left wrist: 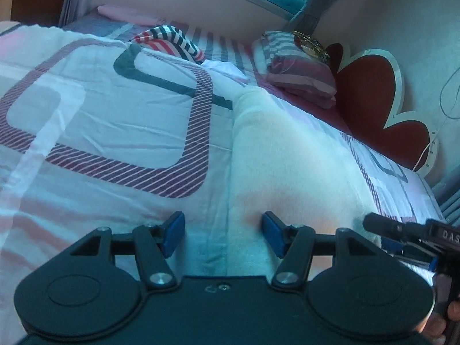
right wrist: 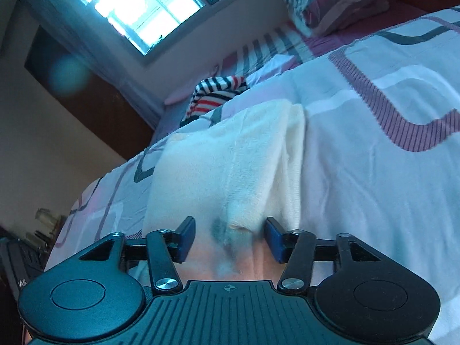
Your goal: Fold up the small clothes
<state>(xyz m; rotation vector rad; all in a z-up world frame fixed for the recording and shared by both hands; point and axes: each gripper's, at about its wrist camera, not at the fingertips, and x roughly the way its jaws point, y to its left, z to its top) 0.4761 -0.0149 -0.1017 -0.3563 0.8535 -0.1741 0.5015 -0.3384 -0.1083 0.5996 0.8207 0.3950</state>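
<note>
We see a white garment (left wrist: 276, 155) lying folded into a long strip on the patterned bedspread (left wrist: 100, 109), running from the lower centre of the left wrist view up toward the middle right. Our left gripper (left wrist: 222, 234) sits at the bottom centre of that view with its blue pads (left wrist: 175, 230) spread apart; the strip's near left edge lies between them, and neither pad presses on the cloth. In the right wrist view the same white garment (right wrist: 230, 155) fills the centre, its near end under our right gripper (right wrist: 228, 237), whose jaws also stand apart, with a dark smudge on the cloth between them and no pinch that we can make out. A striped garment (left wrist: 169, 41) in red, navy and white lies crumpled in the upper centre of the left view, well apart from the white one. A striped pillow (left wrist: 299, 69) rests upper right, beside a red headboard (left wrist: 371, 95). A window (right wrist: 138, 8) glows in the upper left of the right view.
</note>
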